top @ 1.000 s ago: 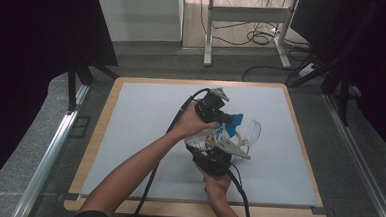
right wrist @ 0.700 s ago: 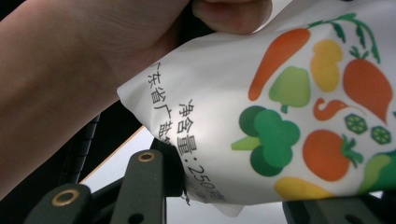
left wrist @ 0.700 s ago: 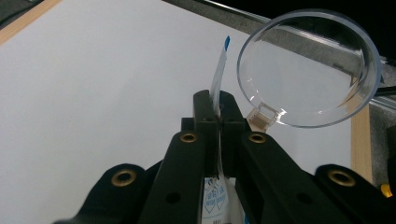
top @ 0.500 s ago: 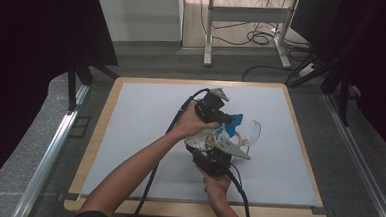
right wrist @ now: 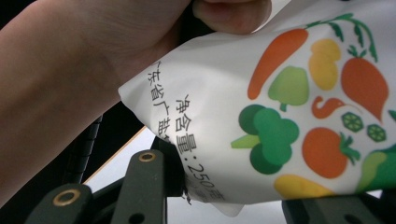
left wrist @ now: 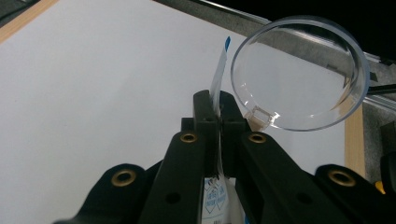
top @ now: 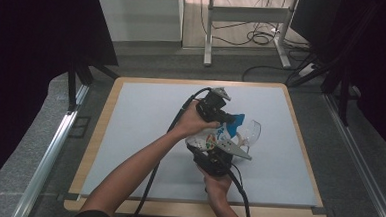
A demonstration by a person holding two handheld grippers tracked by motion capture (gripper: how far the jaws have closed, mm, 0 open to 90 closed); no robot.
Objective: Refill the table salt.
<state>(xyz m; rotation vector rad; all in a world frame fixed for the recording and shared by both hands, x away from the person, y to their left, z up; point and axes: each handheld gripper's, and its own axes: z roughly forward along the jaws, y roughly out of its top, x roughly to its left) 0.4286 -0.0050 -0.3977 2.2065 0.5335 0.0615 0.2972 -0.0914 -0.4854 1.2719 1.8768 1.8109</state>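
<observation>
change: nothing has moved since the earlier high views; both hands, bag and bowl sit where they were
table (top: 144,136): white mat on a wood-edged top; the work happens right of centre
bag (top: 214,137): white pouch with printed vegetables and a blue top edge, held up off the mat between the two grippers, close in the right gripper view (right wrist: 299,116)
bowl (top: 250,133): clear, round, tipped on its side just right of the bag; in the left gripper view (left wrist: 299,74) it sits just beyond the jaws
left gripper (top: 220,112): far side of the bag, jaws pressed together on the bag's thin top edge (left wrist: 218,84)
right gripper (top: 213,154): near side, jaws part-way apart with the bag's bottom end between them, clamped on it
obstruction: left hand (top: 196,121) and forearm (right wrist: 60,79) hide part of the bag
</observation>
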